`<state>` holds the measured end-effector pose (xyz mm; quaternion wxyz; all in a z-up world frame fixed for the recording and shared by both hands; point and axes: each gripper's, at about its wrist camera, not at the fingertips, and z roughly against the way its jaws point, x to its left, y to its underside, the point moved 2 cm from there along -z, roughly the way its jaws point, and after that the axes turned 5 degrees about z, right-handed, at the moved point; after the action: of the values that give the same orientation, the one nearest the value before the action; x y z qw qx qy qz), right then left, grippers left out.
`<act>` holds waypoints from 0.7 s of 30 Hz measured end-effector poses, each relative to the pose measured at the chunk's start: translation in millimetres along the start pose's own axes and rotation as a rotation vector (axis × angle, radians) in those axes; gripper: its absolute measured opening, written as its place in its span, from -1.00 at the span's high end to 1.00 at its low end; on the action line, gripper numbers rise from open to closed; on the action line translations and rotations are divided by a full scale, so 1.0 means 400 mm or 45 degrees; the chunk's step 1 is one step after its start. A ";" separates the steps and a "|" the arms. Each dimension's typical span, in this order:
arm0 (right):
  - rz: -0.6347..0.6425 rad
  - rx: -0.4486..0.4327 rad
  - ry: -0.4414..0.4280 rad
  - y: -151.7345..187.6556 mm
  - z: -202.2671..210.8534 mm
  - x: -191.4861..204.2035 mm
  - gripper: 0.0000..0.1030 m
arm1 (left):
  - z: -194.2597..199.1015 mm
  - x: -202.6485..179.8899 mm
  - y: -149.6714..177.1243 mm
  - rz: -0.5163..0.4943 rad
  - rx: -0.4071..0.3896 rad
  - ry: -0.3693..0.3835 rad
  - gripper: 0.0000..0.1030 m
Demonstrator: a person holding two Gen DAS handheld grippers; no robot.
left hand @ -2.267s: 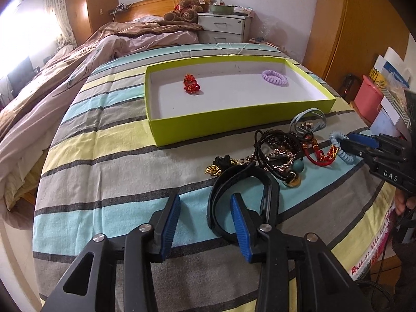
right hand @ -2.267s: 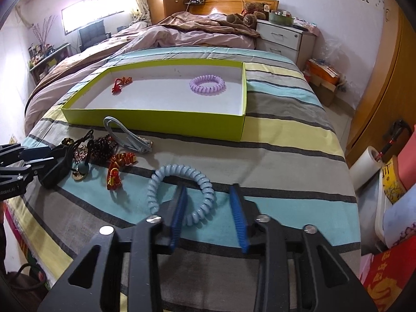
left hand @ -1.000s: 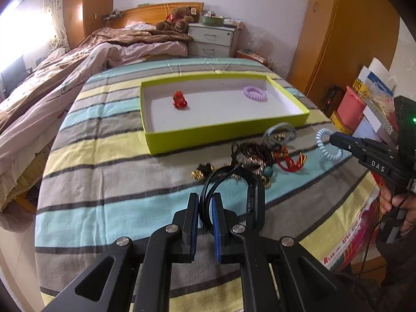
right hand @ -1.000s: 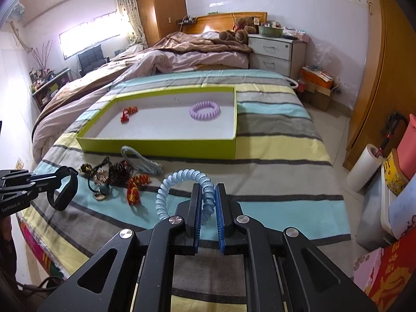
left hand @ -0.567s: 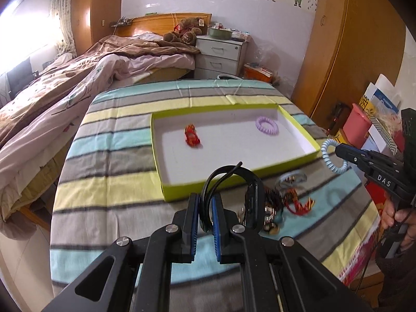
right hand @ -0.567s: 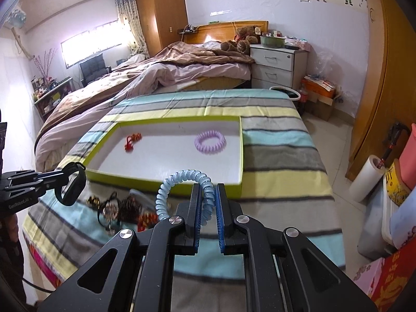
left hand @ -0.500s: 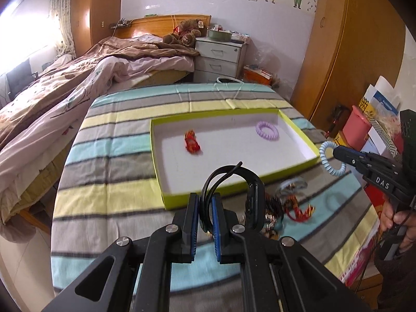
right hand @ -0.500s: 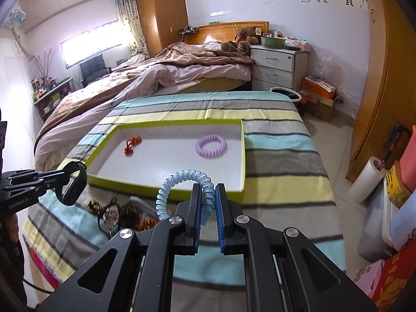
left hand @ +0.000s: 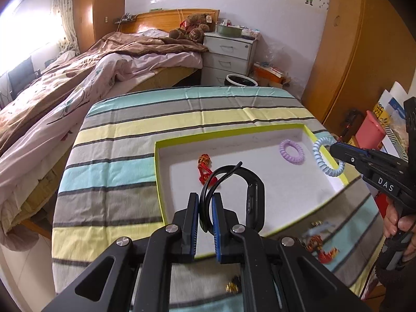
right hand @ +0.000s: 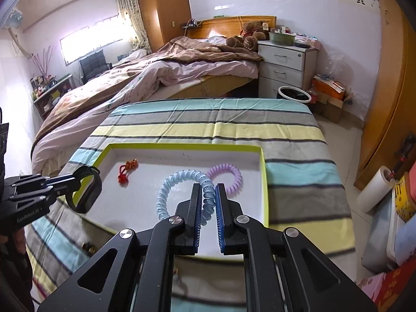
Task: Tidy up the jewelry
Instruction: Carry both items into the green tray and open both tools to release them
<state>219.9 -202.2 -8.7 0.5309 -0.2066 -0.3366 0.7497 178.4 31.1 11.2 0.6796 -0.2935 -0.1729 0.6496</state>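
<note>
Left gripper: blue-padded fingers clamped on a black rubber wristband, which is held in the air over the lower left part of the box, at centre frame in the left wrist view.

Right gripper: fingers clamped on a pale blue spiral coil hair tie, which is held above the box interior, at centre frame in the right wrist view.

Shallow lime-green cardboard box with white floor: set on a desk covered in a striped teal, yellow and grey cloth. Inside are seen a lilac spiral coil hair tie towards the right wall and a small red knotted ornament towards the left.

Loose pile of red and gold trinkets: blurred, lying on the cloth outside the box, at lower right of the left wrist view.

Background, upper frame: an unmade bed with brown and pink quilt.
</note>
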 end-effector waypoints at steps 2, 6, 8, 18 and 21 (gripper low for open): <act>-0.001 0.018 -0.004 -0.014 -0.030 0.005 0.79 | -0.017 0.001 -0.010 0.008 0.002 -0.009 0.81; -0.009 0.055 -0.006 -0.031 -0.080 0.010 0.79 | -0.052 0.007 -0.028 0.024 0.021 -0.027 0.81; -0.019 0.074 -0.010 -0.039 -0.104 0.010 0.79 | -0.065 0.008 -0.031 0.026 0.027 -0.034 0.81; -0.015 0.148 -0.029 -0.059 -0.194 0.027 0.79 | -0.112 0.038 -0.024 0.084 0.079 -0.049 0.81; -0.009 0.165 -0.024 -0.062 -0.212 0.030 0.79 | -0.124 0.049 -0.027 0.104 0.089 -0.053 0.81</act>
<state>288.6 -161.5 -48.6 0.5425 -0.1634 -0.2931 0.7702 219.3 41.8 -23.2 0.6586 -0.2628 -0.1520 0.6886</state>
